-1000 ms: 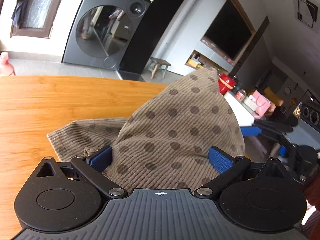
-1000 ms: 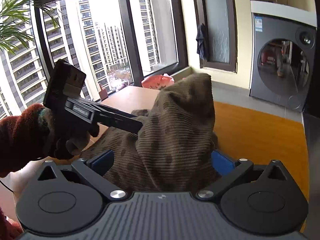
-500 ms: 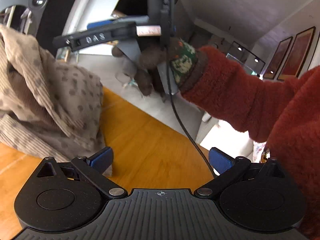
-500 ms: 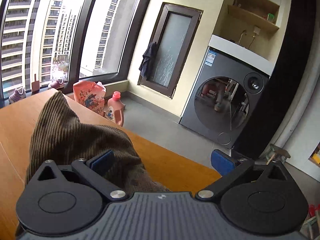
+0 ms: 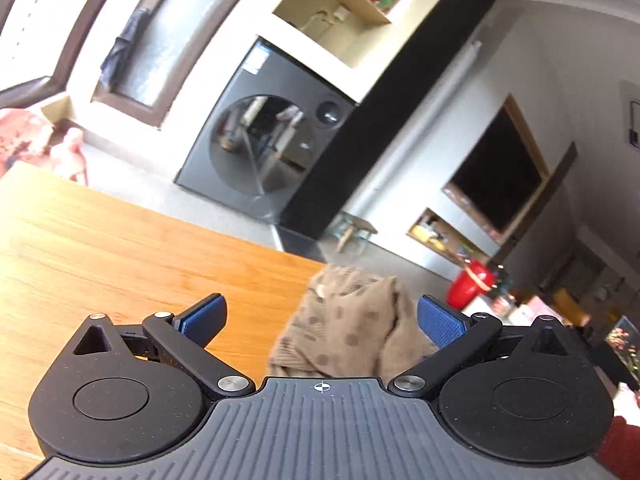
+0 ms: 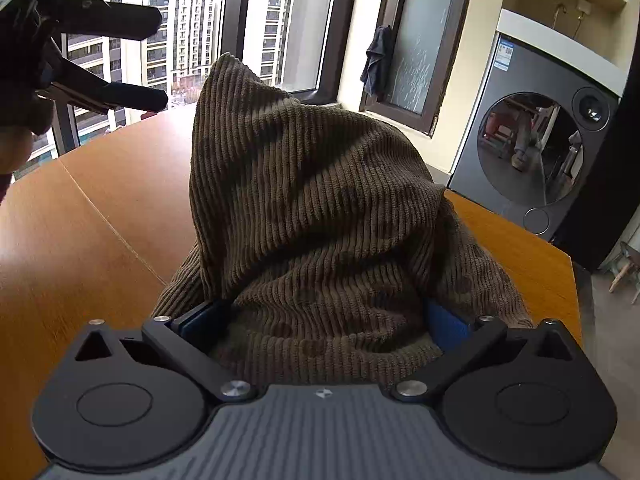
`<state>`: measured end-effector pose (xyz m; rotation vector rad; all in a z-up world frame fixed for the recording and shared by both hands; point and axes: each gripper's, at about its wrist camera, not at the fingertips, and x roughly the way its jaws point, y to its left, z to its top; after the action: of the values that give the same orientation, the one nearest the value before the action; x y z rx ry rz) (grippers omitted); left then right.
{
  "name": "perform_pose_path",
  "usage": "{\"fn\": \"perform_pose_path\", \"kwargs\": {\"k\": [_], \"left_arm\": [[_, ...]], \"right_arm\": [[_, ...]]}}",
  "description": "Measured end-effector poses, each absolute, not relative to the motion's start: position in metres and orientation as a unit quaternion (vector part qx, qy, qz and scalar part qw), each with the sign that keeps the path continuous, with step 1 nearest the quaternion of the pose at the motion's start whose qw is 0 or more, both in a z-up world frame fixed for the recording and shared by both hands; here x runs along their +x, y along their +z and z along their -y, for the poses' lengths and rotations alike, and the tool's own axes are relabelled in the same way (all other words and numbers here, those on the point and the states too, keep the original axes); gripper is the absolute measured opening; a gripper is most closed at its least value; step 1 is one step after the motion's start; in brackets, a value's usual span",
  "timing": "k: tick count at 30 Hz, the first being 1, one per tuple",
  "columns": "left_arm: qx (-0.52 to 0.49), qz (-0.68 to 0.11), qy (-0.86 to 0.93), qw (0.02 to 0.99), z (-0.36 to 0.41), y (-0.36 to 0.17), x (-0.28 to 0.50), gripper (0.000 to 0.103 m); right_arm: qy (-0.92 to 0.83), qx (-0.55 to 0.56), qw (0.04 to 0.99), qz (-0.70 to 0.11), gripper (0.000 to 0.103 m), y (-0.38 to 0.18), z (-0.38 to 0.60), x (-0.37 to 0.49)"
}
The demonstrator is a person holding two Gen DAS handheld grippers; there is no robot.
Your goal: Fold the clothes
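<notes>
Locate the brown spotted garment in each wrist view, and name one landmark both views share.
Left wrist view: the brown spotted garment sits low, right of centre, at the table edge.
Right wrist view: the garment fills the centre, heaped up.
Shared landmark: the grey washing machine.

No text, brand or number is legible in either view. The washing machine (image 6: 536, 148) carries a blue-and-white label (image 6: 505, 54) at the upper left corner of its front panel, bearing a QR-type code; its print is too small to read.
</notes>
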<state>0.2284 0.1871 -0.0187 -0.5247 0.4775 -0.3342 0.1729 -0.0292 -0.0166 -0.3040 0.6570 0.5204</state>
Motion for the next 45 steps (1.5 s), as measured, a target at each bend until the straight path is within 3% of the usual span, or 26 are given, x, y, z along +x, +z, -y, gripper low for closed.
{"fn": "perform_pose_path", "kwargs": {"k": [2,7,12,18,22,25,27,29,31,38,43,44,45], "left_arm": [[-0.265,-0.23,-0.13,0.927,-0.193,-0.023,0.236,0.103],[-0.323,-0.219,-0.101,0.915,-0.213,-0.041,0.246,0.103],[-0.335,-0.22,-0.093,0.911,-0.224,-0.048,0.248,0.103],[-0.352,-0.215,-0.093,0.906,-0.228,-0.049,0.244,0.103],[-0.337,-0.223,-0.097,0.91,-0.218,-0.049,0.239,0.103],[-0.325,-0.226,-0.107,0.912,-0.211,-0.046,0.238,0.103],[-0.323,-0.223,-0.121,0.912,-0.208,-0.041,0.238,0.103],[-0.322,-0.222,-0.142,0.91,-0.203,-0.037,0.243,0.103],[-0.317,-0.225,-0.163,0.907,-0.192,-0.033,0.253,0.103],[-0.351,-0.236,-0.27,0.865,-0.158,-0.039,0.281,0.103],[-0.433,-0.254,-0.336,0.797,-0.149,-0.059,0.303,0.103],[-0.45,-0.262,-0.344,0.781,-0.148,-0.065,0.307,0.103],[-0.465,-0.272,-0.349,0.767,-0.146,-0.074,0.311,0.103]], "right_arm": [[0.234,-0.135,0.923,-0.273,0.103,0.001,0.033,0.157],[0.189,-0.278,0.932,-0.134,0.103,0.006,-0.022,0.103],[0.18,-0.319,0.916,-0.166,0.103,-0.021,-0.075,0.13],[0.11,-0.176,0.961,-0.181,0.102,0.018,-0.02,0.158],[0.119,-0.204,0.953,-0.19,0.102,0.0,-0.024,0.156],[0.155,-0.181,0.95,-0.201,0.093,-0.01,-0.021,0.154],[0.15,-0.135,0.96,-0.195,0.08,-0.003,-0.005,0.155],[0.131,-0.115,0.968,-0.181,0.079,0.004,0.008,0.153],[0.113,-0.175,0.965,-0.16,0.079,-0.002,0.0,0.149],[0.103,-0.027,0.983,-0.149,0.079,0.004,0.04,0.161],[0.1,-0.134,0.97,-0.176,0.08,-0.012,0.024,0.172],[0.101,-0.138,0.97,-0.172,0.076,-0.011,0.023,0.172],[0.102,-0.135,0.972,-0.165,0.064,-0.009,0.025,0.171]]}}
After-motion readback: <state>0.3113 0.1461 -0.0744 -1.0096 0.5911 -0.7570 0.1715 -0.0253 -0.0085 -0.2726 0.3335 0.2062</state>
